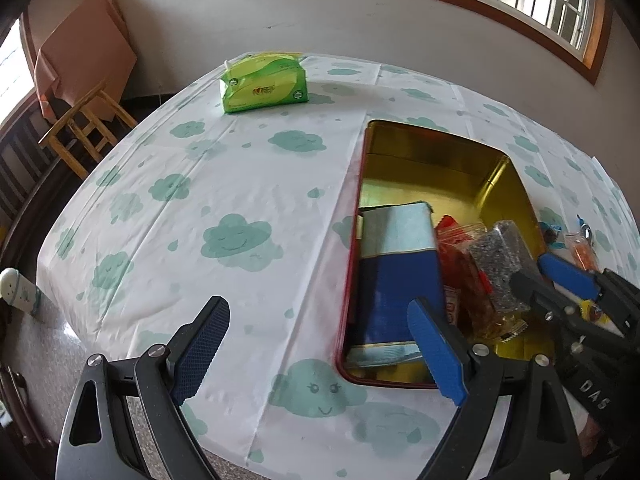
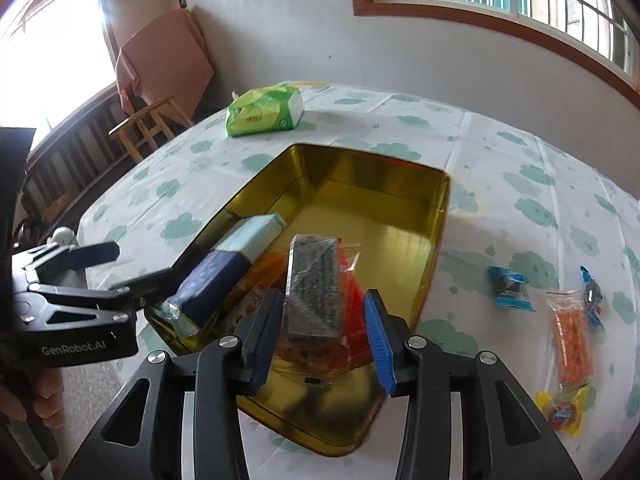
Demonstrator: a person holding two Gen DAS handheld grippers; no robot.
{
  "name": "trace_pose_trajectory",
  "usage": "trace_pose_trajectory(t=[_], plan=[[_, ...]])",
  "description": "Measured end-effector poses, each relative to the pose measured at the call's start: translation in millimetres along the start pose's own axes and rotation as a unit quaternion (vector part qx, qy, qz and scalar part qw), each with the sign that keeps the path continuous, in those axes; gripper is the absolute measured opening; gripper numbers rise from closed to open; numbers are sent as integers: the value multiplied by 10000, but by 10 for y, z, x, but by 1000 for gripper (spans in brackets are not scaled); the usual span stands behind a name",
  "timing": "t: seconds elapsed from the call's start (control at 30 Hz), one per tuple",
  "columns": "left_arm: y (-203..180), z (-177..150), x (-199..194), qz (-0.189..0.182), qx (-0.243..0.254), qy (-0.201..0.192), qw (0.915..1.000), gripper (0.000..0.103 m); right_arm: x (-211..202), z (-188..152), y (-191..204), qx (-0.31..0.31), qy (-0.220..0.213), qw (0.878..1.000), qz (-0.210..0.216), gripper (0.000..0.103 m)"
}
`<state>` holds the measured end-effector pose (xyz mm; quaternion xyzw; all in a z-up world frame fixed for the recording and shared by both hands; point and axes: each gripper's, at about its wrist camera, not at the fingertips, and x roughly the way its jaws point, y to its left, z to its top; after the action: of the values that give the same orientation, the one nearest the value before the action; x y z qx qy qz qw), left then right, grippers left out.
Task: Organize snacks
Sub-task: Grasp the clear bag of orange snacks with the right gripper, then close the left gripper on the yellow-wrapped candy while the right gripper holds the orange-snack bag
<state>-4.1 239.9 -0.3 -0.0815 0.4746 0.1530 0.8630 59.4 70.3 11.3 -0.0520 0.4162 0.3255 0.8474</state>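
A gold tin with a red rim (image 1: pixel 440 168) (image 2: pixel 384 208) lies on the cloud-print table. In it lie a blue and pale carton (image 1: pixel 396 276) (image 2: pixel 224 268), red-orange snack packets (image 1: pixel 464 276) (image 2: pixel 352 276) and a clear packet of dark seed bar (image 1: pixel 500 264) (image 2: pixel 314 292). My right gripper (image 2: pixel 324 340) (image 1: pixel 560 276) is open over the tin, its fingers on either side of the seed bar packet with gaps. My left gripper (image 1: pixel 320 352) (image 2: pixel 132 268) is open and empty at the tin's near left rim.
A green tissue pack (image 1: pixel 264 82) (image 2: pixel 264 114) lies at the table's far side. Loose snacks lie right of the tin: a blue packet (image 2: pixel 510 288), an orange packet (image 2: pixel 570 340), a yellow packet (image 2: pixel 562 414). A wooden stool (image 1: pixel 86 128) stands beyond the table's left edge.
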Motion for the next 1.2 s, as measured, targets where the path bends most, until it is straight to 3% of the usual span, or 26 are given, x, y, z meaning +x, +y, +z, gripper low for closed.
trace_pose_trajectory(t=[0.3, 0.63, 0.9, 1.13, 1.2], plan=[[-265, 1, -47, -111, 246, -26, 9996, 89, -303, -67, -561, 309, -291, 9979, -487, 48], [-666, -1, -138, -323, 675, -113, 9971, 89, -304, -278, -1553, 701, 84, 9882, -1360, 48], [-1021, 1, -202, -471, 1041, -176, 9933, 89, -15, -375, -1868, 732, 502, 9871, -1332, 48], [-1393, -15, -218, -619, 1409, -178, 9879, 89, 154, -368, -1929, 590, 615, 9882, -1270, 47], [-1532, -31, -219, -680, 1567, -185, 9851, 89, 157, -364, -1965, 578, 571, 9889, -1244, 43]])
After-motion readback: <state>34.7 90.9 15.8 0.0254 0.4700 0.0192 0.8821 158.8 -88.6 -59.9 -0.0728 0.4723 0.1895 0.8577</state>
